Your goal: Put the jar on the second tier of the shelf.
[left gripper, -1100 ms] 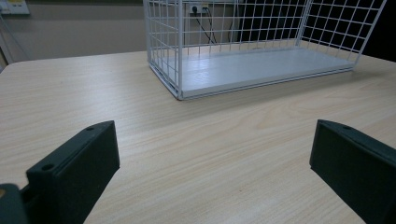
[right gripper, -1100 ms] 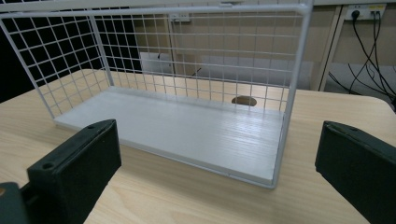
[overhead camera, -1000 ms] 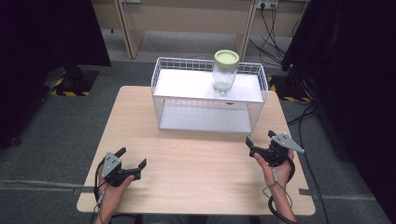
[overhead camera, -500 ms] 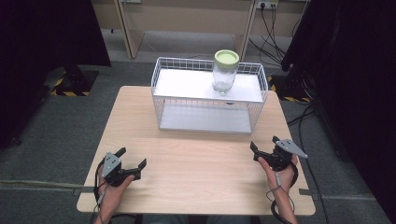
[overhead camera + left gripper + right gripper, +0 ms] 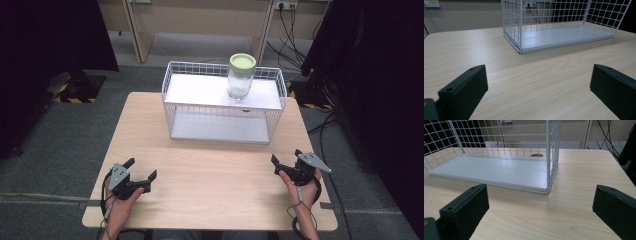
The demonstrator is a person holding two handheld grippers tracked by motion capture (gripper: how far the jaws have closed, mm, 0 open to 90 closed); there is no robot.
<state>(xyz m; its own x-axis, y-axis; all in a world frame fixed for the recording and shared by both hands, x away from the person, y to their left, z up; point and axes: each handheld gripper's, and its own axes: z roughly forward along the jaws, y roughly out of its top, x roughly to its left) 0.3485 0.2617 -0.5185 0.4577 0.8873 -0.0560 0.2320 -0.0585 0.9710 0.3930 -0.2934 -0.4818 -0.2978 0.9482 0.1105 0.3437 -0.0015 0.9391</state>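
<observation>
A clear glass jar (image 5: pixel 241 77) with a pale green lid stands upright on the top shelf of a white wire rack (image 5: pixel 167 107), toward its right end. My left gripper (image 5: pixel 142 167) rests low at the table's front left, open and empty. In the left gripper view it (image 5: pixel 537 75) faces the rack's (image 5: pixel 520 25) lower shelf across bare wood. My right gripper (image 5: pixel 285 155) sits at the front right, also open with nothing between its jaws. In the right gripper view it (image 5: pixel 540 195) looks at the rack's (image 5: pixel 548 157) near corner post.
The light wooden table (image 5: pixel 215 175) has bare wood between the rack and both grippers. The rack's lower shelf (image 5: pixel 220 127) holds nothing. Grey carpet, dark curtains, cables and desk legs surround the table.
My right gripper has drifted slightly back toward the table's front edge. The left gripper, the jar and the rack have stayed put.
</observation>
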